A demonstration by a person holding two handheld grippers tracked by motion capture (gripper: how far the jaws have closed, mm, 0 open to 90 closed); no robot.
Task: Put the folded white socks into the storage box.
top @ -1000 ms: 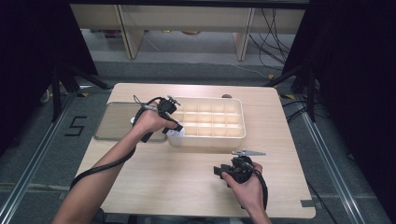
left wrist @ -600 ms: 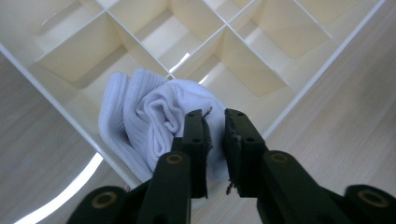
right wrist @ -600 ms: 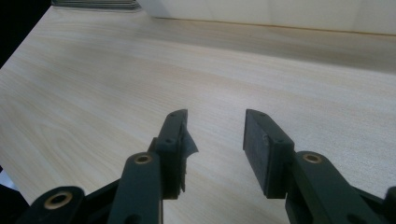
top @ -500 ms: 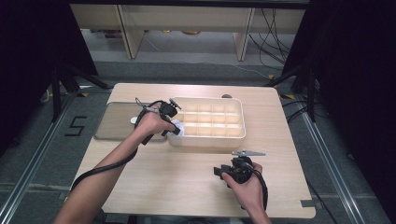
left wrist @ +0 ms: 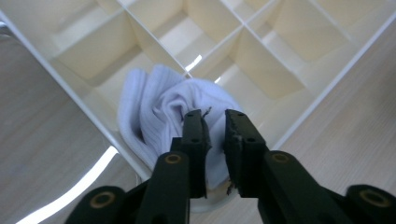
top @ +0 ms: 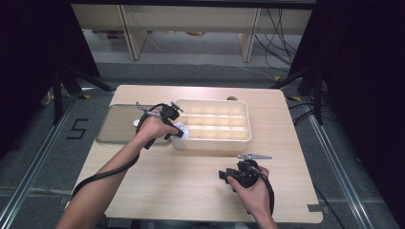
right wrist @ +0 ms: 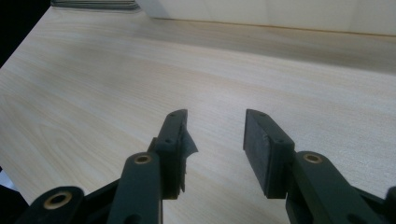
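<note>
While the high view shows the left gripper (top: 177,125) poised over the near-left corner of the cream compartment tray (top: 241,136), the right gripper (top: 237,171) waits apart on the wooden table (top: 191,191). Seen from the left gripper view, a rolled white sock (left wrist: 159,107) sits stuffed into that corner compartment, bulging over its wall, and the jaws, which have just been opening, stand narrowly apart just above it without pinching; tucking looks nearly finished, so next comes pressing it down or withdrawing. Over bare wood in the right gripper view, the jaws gape, holding nothing.
</note>
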